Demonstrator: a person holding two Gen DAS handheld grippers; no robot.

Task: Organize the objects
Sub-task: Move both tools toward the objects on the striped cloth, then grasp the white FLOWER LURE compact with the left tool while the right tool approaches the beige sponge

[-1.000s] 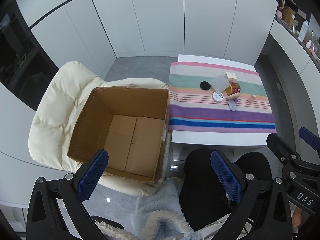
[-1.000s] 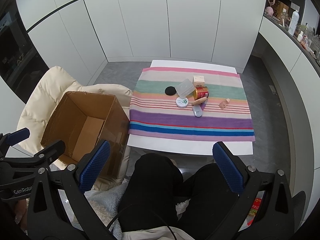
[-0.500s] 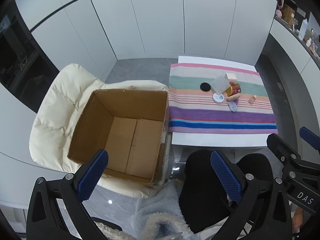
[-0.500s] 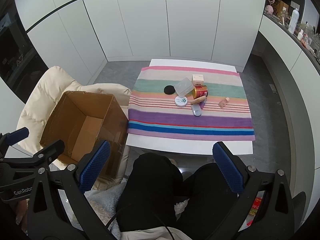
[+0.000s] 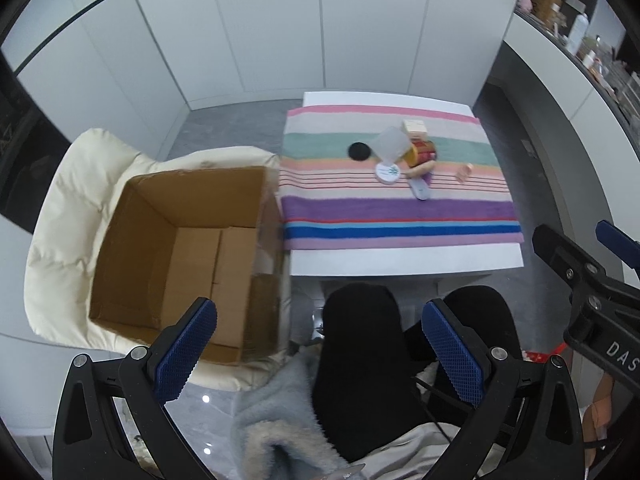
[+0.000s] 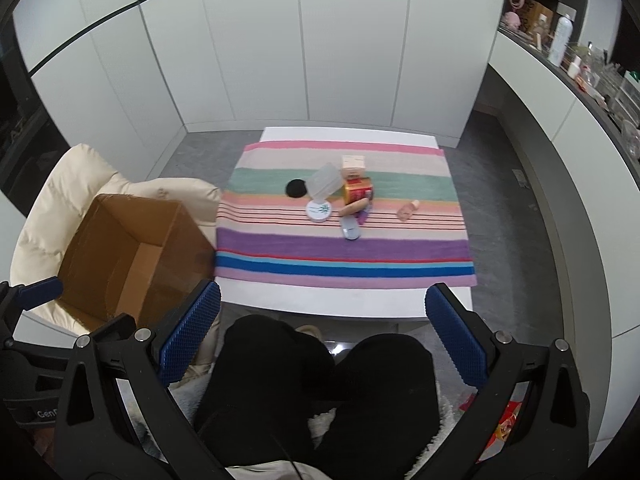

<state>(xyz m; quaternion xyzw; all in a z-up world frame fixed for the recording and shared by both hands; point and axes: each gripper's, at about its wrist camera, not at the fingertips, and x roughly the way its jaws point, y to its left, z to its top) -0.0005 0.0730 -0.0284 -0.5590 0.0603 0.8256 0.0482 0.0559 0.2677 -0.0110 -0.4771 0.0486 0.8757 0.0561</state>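
A cluster of small items lies mid-cloth on the striped table: a black disc [image 6: 296, 188], a clear plastic tub [image 6: 326, 180], a white round jar [image 6: 319, 211], a red and gold can [image 6: 358, 190], a cream box [image 6: 353, 164], a pale blue oval case [image 6: 351, 228] and a small pink bottle [image 6: 408, 210]. An empty cardboard box [image 5: 188, 256] stands open on a cream chair. My left gripper [image 5: 320, 356] is open above the person's knees, holding nothing. My right gripper [image 6: 322, 336] is also open and empty, well short of the table.
The white table [image 6: 344, 304] carries a striped cloth [image 6: 344, 248]. The cream padded chair [image 5: 60, 216] holds the box left of the table. A person's black-clad legs [image 6: 320, 392] sit below both grippers. White cabinet doors line the back; a cluttered counter [image 6: 580, 68] runs along the right.
Both views have risen and pulled back slightly, so the table and box sit a little lower and farther. Both grippers stay open and empty.
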